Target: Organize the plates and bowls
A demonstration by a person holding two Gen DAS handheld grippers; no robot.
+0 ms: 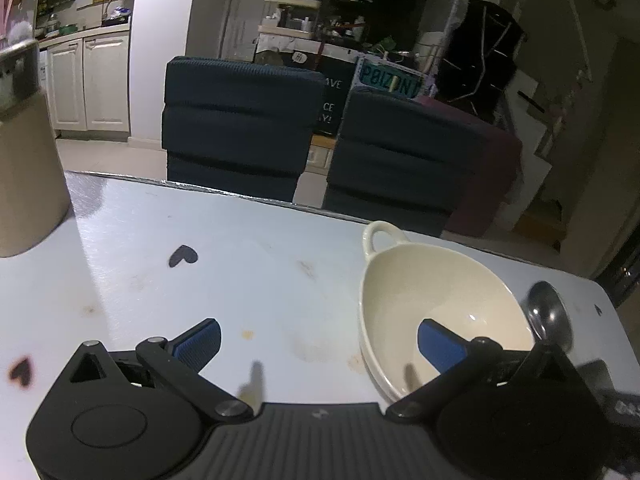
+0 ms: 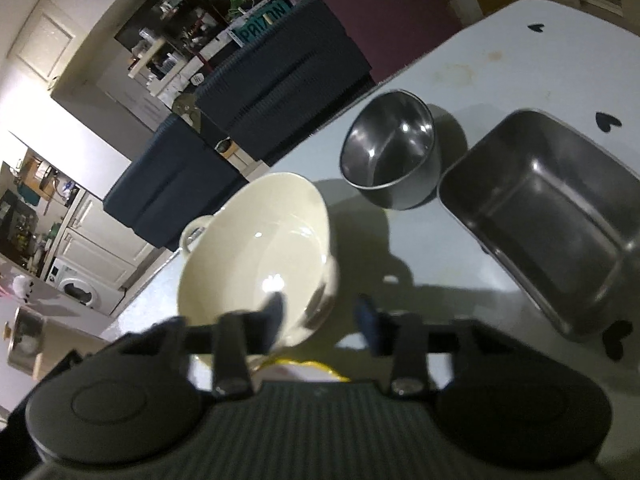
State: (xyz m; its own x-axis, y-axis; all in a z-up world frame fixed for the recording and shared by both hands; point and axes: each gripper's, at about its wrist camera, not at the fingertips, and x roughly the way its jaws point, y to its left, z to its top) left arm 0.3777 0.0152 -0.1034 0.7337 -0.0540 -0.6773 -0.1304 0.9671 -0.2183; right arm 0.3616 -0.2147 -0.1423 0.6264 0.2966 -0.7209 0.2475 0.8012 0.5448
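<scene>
A cream bowl (image 1: 436, 304) with a loop handle stands on the white table (image 1: 240, 264), right of centre in the left wrist view. My left gripper (image 1: 318, 332) is open, with its right fingertip (image 1: 438, 340) over the bowl's near rim and its left one over bare table. In the right wrist view, the cream bowl (image 2: 256, 248) fills the middle. My right gripper (image 2: 320, 308) has the bowl's near wall between its fingers, one inside and one outside. The jaws stand narrow and blurred, with a small gap showing at the outer finger (image 2: 366, 316).
A round steel bowl (image 2: 392, 156) and a rectangular steel pan (image 2: 560, 220) sit right of the cream bowl. A yellow-rimmed white piece (image 2: 316, 366) peeks out under my right gripper. A beige container (image 1: 24, 184) stands far left. Two dark chairs (image 1: 240, 120) line the table's far edge.
</scene>
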